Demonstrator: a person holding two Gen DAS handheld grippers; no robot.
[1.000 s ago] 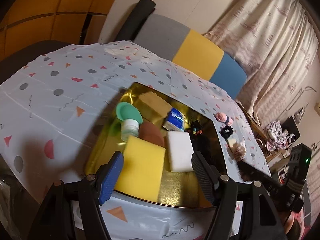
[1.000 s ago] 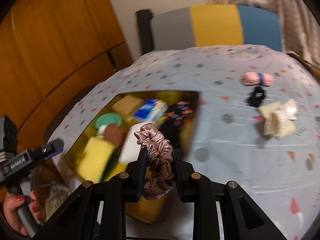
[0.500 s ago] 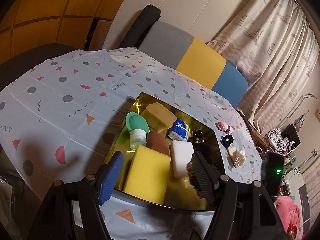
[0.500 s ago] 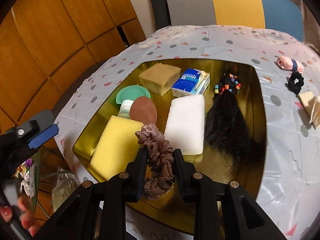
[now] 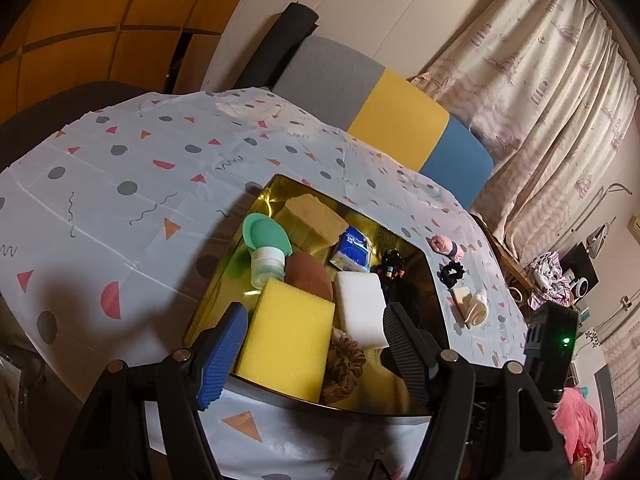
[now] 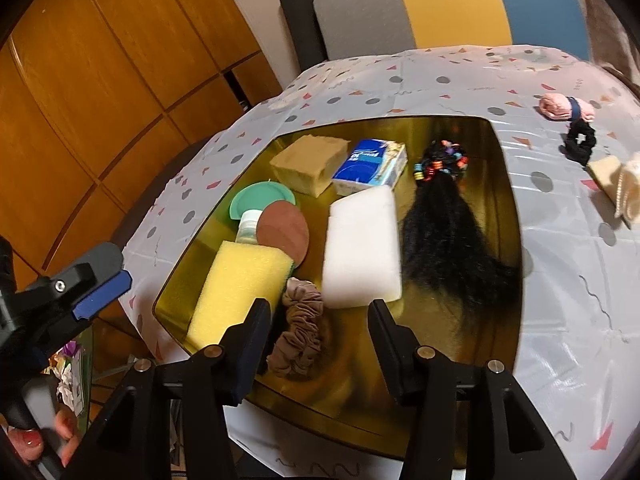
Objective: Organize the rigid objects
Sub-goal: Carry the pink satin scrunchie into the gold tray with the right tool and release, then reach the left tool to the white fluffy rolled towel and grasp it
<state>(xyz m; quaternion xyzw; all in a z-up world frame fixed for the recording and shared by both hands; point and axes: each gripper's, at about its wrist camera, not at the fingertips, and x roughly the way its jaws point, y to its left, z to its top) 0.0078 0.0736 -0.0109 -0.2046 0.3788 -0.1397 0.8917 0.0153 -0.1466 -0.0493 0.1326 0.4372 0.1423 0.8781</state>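
Note:
A gold tray (image 6: 500,208) lies on the patterned tablecloth and holds a yellow sponge (image 6: 236,288), a white sponge (image 6: 362,248), a black hairpiece (image 6: 452,232), a tan sponge (image 6: 308,160) and a blue tissue pack (image 6: 370,166). A mauve scrunchie (image 6: 300,332) rests on the tray floor between the yellow and white sponges. My right gripper (image 6: 318,312) hovers just over it with jaws opening, and the pads are clear of the fabric. My left gripper (image 5: 315,312) stays open at the tray's near edge, holding nothing. The scrunchie (image 5: 344,364) also shows there.
A green lid (image 6: 260,200), a brown disc (image 6: 282,232) and a small bottle (image 6: 248,228) crowd the tray's left side. On the cloth to the right lie a pink scrunchie (image 6: 560,106), a black scrunchie (image 6: 580,140) and a cream hair clip (image 6: 620,176). A chair stands behind the table.
My right gripper came over the tray and lowered, then its jaws parted and the mauve scrunchie dropped onto the tray floor. The left gripper kept its opening.

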